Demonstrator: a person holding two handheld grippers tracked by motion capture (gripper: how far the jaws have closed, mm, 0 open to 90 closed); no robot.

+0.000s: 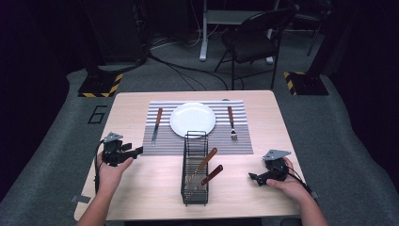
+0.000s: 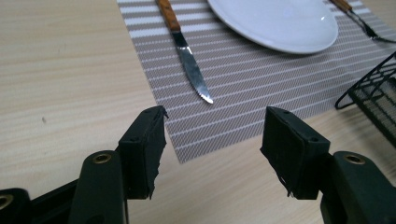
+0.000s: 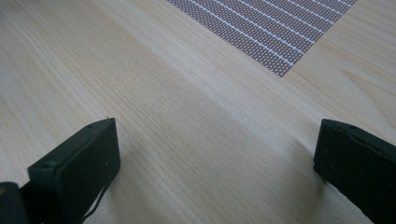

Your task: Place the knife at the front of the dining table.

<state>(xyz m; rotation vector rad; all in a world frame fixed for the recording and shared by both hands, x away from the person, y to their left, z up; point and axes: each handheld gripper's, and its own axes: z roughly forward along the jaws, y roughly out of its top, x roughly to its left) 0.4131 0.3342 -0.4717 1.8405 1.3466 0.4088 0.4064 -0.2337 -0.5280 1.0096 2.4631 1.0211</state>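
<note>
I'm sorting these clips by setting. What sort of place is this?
Probably a lab or studio, not a dining room: the table stands on grey carpet, beside hazard-striped stand bases, floor cables and a folding chair.

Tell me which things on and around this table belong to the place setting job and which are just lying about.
Belongs to the job:
- grey striped placemat
- round white plate
- wooden-handled knife
- wooden-handled fork
- black wire caddy with two more wooden-handled utensils
- left gripper and right gripper, both open and empty

Just lying about:
- black folding chair
- floor cables
</note>
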